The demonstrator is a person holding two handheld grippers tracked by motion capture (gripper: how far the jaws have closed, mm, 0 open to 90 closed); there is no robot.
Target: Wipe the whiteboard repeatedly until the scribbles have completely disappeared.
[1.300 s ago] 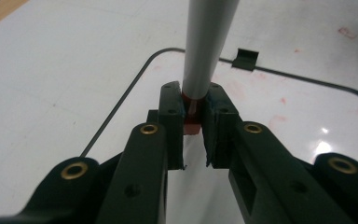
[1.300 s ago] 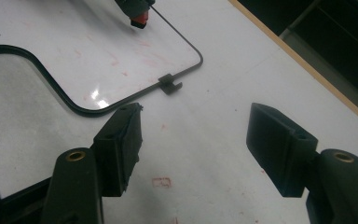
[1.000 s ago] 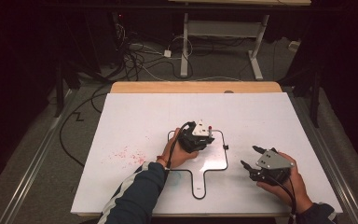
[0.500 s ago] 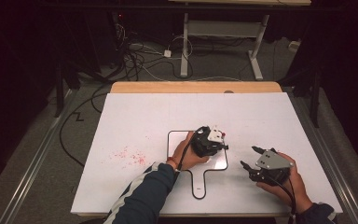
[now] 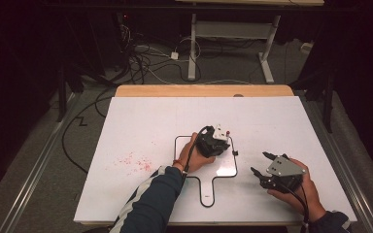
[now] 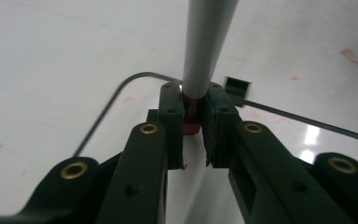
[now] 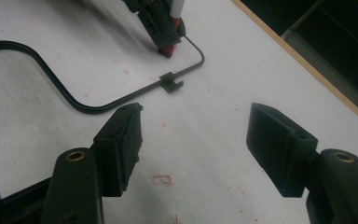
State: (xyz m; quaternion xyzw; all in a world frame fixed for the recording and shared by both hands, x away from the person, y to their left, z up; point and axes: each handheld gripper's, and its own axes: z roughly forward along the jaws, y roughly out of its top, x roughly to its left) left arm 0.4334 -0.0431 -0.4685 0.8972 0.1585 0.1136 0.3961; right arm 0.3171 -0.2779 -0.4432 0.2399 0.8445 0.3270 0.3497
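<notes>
Left gripper clamping marker, black wire outline around, red smudges aside

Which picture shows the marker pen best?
The left gripper view: the marker stands close up, clamped between the left gripper jaws. The right gripper view shows its red tip farther off; the high view shows it tiny.

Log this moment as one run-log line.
left gripper: shut on marker, tip down inside board outline | right gripper: open, holding nothing
</notes>
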